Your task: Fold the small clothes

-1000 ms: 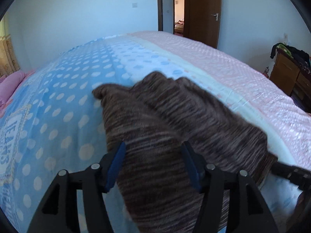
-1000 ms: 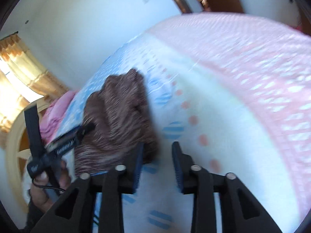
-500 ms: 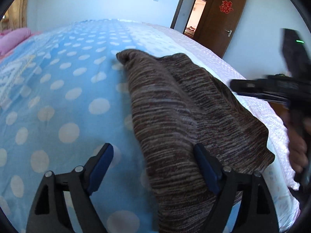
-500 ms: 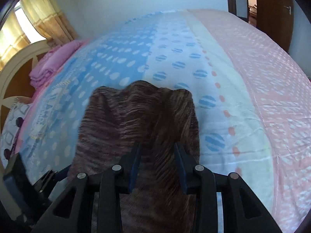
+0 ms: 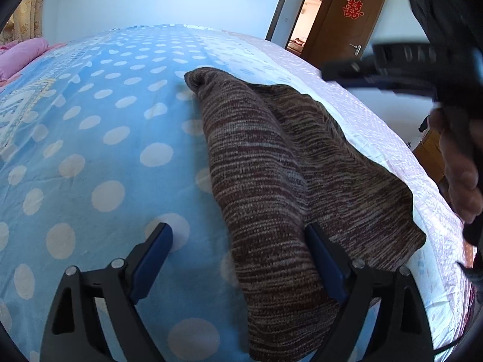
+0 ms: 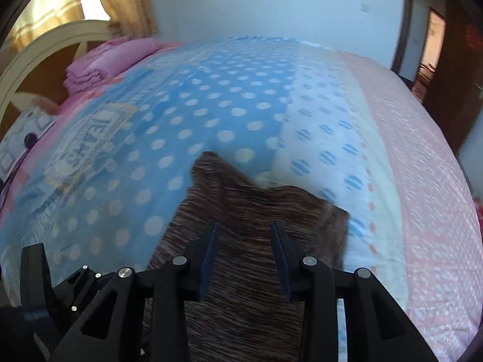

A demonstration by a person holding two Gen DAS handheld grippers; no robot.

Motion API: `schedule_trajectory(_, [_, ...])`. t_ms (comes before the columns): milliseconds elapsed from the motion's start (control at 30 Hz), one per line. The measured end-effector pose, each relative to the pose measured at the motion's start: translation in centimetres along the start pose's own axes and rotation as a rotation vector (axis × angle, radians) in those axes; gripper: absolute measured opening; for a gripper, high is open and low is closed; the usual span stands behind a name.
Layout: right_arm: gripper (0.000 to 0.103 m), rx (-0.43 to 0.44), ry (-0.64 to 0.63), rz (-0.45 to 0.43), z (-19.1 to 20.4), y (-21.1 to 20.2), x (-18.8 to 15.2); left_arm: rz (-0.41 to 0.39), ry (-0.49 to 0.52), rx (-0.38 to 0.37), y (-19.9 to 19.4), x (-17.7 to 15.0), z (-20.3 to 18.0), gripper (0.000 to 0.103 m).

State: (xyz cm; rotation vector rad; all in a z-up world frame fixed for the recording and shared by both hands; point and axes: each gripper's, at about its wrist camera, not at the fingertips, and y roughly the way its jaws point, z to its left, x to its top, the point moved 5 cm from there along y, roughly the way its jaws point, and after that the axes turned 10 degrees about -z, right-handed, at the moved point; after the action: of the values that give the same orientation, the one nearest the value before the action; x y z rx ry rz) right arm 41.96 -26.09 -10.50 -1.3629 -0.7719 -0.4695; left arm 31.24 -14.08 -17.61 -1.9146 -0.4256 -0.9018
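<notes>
A brown striped knit garment (image 5: pixel 271 175) lies folded lengthwise on the bed, one layer over another. My left gripper (image 5: pixel 238 235) is wide open just above its near end, the right finger at the fold and the left finger over the sheet. In the right wrist view the garment (image 6: pixel 256 211) is blurred and my right gripper (image 6: pixel 244 229) hovers open over it. The right gripper also shows at the upper right of the left wrist view (image 5: pixel 422 60), held by a hand.
The bed has a blue polka-dot sheet (image 5: pixel 105 120) with a pink band (image 6: pixel 422 166) on the right. Pink pillows (image 6: pixel 105 60) and a cream headboard (image 6: pixel 45 48) are far left. A wooden door (image 5: pixel 347 21) and a dresser (image 5: pixel 431 154) stand right.
My left gripper has opened wider and shifted left beside the garment. My right gripper has lifted, opened and swung left over the garment; it now shows in the left wrist view.
</notes>
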Motion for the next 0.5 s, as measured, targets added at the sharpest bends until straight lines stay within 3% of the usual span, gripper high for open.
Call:
schedule_trajectory(33, [0.026, 0.008, -0.033, 0.019, 1.0, 1.2, 0.2, 0.002, 0.002, 0.006, -0.2, -0.2, 0.0, 0.093])
schedule_trajectory(67, [0.014, 0.014, -0.069, 0.045, 2.0, 2.7, 0.3, 0.001, 0.004, 0.014, -0.2, -0.3, -0.1, 0.093])
schedule_trajectory(167, [0.005, 0.061, -0.083, 0.157, 3.7, 7.7, -0.7, 0.000, 0.017, 0.024, -0.7, -0.7, -0.4, 0.096])
schedule_trajectory(233, [0.004, 0.028, -0.109, 0.161, 4.1, 10.3, -1.3, 0.001, 0.016, 0.021, -0.7, -0.8, -0.3, 0.096])
schedule_trajectory(333, [0.004, 0.042, -0.016, 0.155, 3.4, 11.3, -1.1, 0.008, 0.024, 0.024, -0.7, -0.9, -0.3, 0.099])
schedule_trajectory(467, [0.007, 0.100, 0.075, 0.100, 1.7, 8.5, -0.9, 0.012, 0.006, -0.011, -1.1, -0.9, -0.2, 0.101])
schedule_trajectory(500, [0.014, 0.108, 0.113, 0.073, 0.9, 6.8, -0.9, 0.007, -0.011, -0.021, -1.4, -0.8, 0.2, 0.101])
